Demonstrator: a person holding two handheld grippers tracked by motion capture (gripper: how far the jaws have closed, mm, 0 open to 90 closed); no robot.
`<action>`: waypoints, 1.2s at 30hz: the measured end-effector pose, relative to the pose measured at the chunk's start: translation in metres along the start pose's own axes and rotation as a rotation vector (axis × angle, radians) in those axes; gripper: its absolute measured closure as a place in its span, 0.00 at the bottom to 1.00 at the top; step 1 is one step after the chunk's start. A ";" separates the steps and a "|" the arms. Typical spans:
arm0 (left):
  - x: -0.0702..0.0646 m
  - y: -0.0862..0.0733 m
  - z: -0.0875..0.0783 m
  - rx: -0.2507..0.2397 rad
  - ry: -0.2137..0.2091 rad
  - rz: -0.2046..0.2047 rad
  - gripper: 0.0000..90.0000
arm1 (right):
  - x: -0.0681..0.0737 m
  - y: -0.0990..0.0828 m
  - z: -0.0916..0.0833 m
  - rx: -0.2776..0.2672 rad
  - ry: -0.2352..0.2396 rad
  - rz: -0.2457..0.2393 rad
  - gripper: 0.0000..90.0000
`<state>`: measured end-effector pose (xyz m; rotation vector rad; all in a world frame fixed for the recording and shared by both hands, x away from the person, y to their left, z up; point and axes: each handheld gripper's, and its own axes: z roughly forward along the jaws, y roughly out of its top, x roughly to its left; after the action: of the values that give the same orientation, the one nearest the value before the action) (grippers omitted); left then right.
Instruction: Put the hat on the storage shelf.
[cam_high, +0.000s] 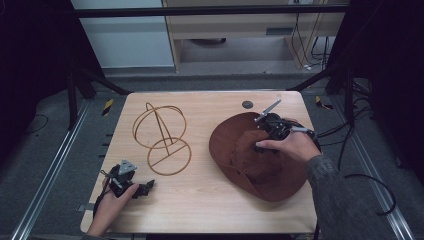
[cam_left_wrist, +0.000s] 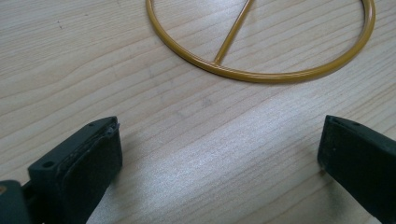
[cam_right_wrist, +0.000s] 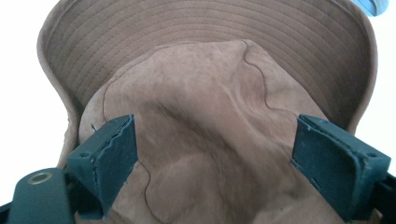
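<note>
Tongs (cam_right_wrist: 215, 158) on our right are gaping over the hat (cam_high: 250, 155)'s soft, light suede crown, where we are judging a fold best pinched, left tongs (cam_left_wrist: 219, 158) idling open.

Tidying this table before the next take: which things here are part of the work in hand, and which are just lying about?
In use:
- brown suede wide-brimmed hat, with the right gripper open over its crown
- gold wire hat stand

Lying about:
- small dark round disc on the wooden table
- left gripper, open, idle
</note>
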<state>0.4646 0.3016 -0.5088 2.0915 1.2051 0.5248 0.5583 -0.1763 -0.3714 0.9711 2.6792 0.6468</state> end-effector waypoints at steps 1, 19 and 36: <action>0.000 0.000 0.000 0.000 0.000 0.000 0.00 | 0.001 0.000 0.001 -0.007 0.009 -0.004 0.18; 0.000 0.000 0.000 0.003 -0.002 0.012 0.00 | 0.016 -0.016 0.016 0.002 0.021 -0.021 0.26; 0.000 0.000 0.000 0.003 -0.002 0.012 0.00 | 0.007 -0.024 0.027 0.012 0.038 -0.005 0.91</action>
<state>0.4645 0.3017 -0.5085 2.1029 1.1934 0.5263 0.5490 -0.1794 -0.4067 0.9642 2.7204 0.6558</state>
